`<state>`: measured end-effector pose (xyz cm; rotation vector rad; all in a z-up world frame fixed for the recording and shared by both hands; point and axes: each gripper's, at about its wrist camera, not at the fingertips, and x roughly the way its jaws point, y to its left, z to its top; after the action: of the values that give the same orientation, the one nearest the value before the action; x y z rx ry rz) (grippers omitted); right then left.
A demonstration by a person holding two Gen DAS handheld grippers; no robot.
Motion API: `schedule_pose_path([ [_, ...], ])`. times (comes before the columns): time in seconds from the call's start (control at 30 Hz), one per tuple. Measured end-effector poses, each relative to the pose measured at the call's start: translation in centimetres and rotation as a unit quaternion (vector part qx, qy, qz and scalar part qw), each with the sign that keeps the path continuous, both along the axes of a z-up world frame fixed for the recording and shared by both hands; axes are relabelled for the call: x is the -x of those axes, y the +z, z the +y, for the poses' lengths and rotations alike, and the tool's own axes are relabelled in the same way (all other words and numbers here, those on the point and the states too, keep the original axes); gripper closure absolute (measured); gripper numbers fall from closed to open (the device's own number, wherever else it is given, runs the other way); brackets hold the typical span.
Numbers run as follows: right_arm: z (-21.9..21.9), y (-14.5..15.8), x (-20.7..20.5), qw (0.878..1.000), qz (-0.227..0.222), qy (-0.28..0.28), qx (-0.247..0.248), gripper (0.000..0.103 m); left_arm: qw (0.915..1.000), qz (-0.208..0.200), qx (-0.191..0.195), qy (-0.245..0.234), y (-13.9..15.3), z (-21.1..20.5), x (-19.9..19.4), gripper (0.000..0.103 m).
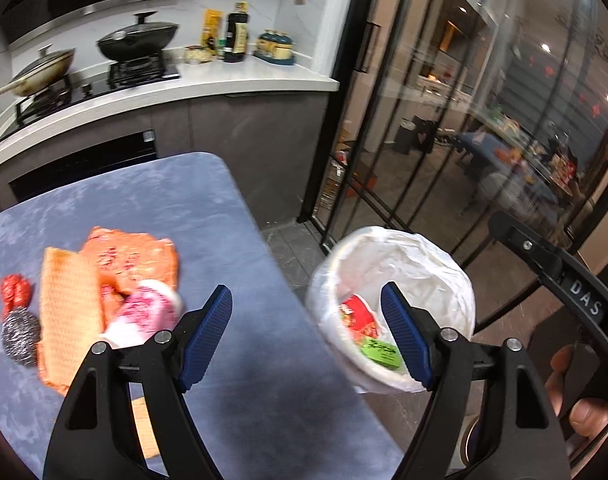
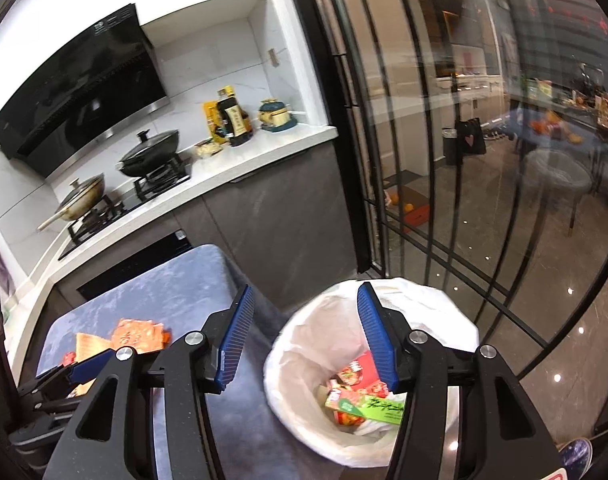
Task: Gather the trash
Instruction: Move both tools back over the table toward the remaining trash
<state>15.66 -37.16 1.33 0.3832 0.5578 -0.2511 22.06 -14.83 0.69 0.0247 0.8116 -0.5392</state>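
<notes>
A white-lined trash bin (image 1: 415,264) stands on the floor to the right of the blue table (image 1: 208,208); it holds red and green wrappers (image 1: 367,332). On the table lie an orange-red wrapper (image 1: 136,252), a tan waffle-textured piece (image 1: 68,312), a pink-and-white wrapper (image 1: 144,312), a small red wrapper (image 1: 14,292) and a steel scourer (image 1: 20,336). My left gripper (image 1: 305,334) is open and empty over the table's right edge. My right gripper (image 2: 304,338) is open and empty above the bin (image 2: 304,344), whose wrappers (image 2: 355,392) show below it.
A kitchen counter (image 1: 240,76) with a hob, two pans (image 1: 136,38) and bottles (image 1: 236,32) runs behind the table. Black-framed glass doors (image 1: 403,100) stand to the right of the bin. The left gripper also shows at the lower left of the right wrist view (image 2: 60,384).
</notes>
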Motion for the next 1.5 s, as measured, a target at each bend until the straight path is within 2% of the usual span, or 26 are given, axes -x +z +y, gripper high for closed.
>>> schedule_pose_path([
  [0.47, 9.9, 0.3, -2.4, 0.996, 0.009, 0.089, -0.002, 0.049, 0.9956, 0.001, -0.01, 0.093, -0.7, 12.2, -1.2, 0.03],
  [0.9, 19.7, -1.4, -3.9, 0.983, 0.038, 0.179, -0.025, 0.049, 0.9788, 0.038, -0.025, 0.2, -4.2, 24.3, -1.5, 0.03],
  [1.23, 27.3, -5.2, -6.6, 0.967, 0.081, 0.237, -0.048, 0.049, 0.967, 0.067, -0.019, 0.245, -6.8, 29.7, -1.7, 0.03],
  [1.5, 30.7, -7.3, -8.8, 0.962, 0.1, 0.251, -0.047, 0.049, 0.9614, 0.078, -0.002, 0.264, -7.7, 32.0, -2.2, 0.025],
])
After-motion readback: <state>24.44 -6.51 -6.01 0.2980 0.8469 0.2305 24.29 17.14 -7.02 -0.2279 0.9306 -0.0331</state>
